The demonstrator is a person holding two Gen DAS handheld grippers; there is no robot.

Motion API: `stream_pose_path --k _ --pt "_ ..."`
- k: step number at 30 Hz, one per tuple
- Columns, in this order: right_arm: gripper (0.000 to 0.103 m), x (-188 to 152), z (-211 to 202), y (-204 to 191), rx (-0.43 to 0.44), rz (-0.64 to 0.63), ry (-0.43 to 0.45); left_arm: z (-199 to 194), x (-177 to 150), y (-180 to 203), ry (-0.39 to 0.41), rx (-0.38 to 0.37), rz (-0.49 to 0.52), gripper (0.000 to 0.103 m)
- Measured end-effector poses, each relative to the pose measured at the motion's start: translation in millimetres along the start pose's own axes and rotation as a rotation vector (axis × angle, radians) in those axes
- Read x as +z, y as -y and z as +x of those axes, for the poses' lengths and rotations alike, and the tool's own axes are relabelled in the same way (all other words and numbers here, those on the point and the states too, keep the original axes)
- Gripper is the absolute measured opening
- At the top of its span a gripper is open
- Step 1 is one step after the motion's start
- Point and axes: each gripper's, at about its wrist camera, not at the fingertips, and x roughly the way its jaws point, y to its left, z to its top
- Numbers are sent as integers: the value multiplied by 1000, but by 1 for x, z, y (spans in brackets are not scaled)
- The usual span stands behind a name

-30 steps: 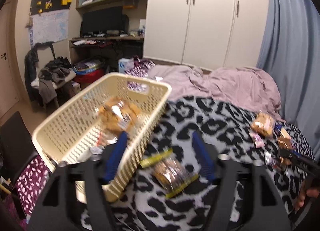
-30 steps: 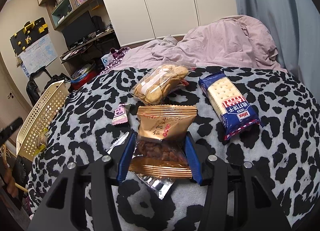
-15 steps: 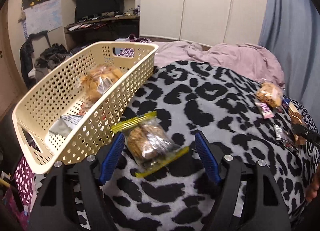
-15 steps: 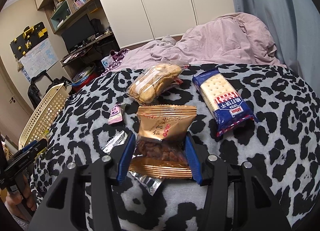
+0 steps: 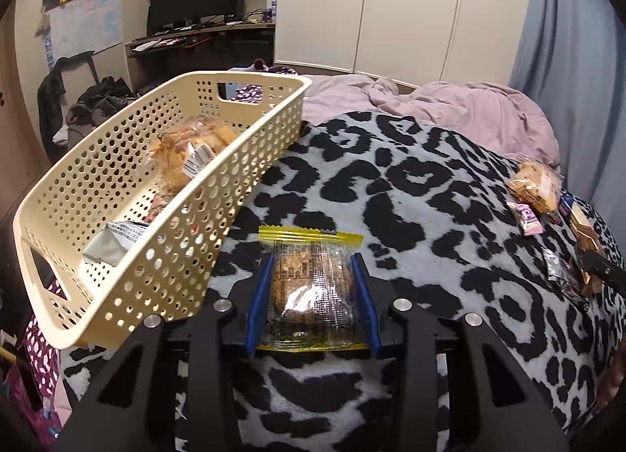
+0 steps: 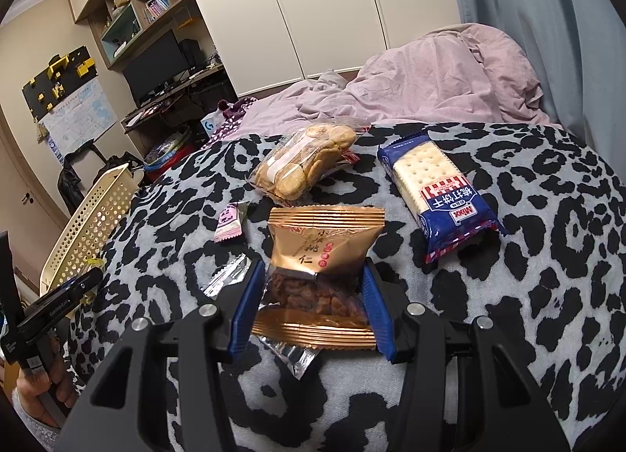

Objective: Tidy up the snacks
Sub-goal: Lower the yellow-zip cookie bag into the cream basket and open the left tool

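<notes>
My left gripper [image 5: 312, 305] has just closed, seemingly clamped, on the yellow-edged cookie bag [image 5: 311, 287], basket [image 5: 164, 256] left of its jaws, while my right gripper [image 6: 311, 309] stays clamped on the gold snack packet [image 6: 319, 268].

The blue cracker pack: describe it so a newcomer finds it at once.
Start at the leopard-print blanket on the bed, seen from the right wrist. Right of the gold packet in the right tool lies the blue cracker pack, beside the clear bag of round biscuits. It alone is dark blue, with a pale square cracker pictured on it and a red-and-white band.
</notes>
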Motion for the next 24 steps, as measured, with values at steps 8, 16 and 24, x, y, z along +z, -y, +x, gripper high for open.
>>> stream_pose_path --k 8,16,24 --pt "50 -1 -1 -1 4 -1 2 -14 1 9 39 -20 15 40" --pt "50 0 -3 -7 5 -8 10 -26 4 18 77 -45 37 40" --pt "50 1 -1 -24 2 -38 1 -49 21 -11 162 -32 -17 40"
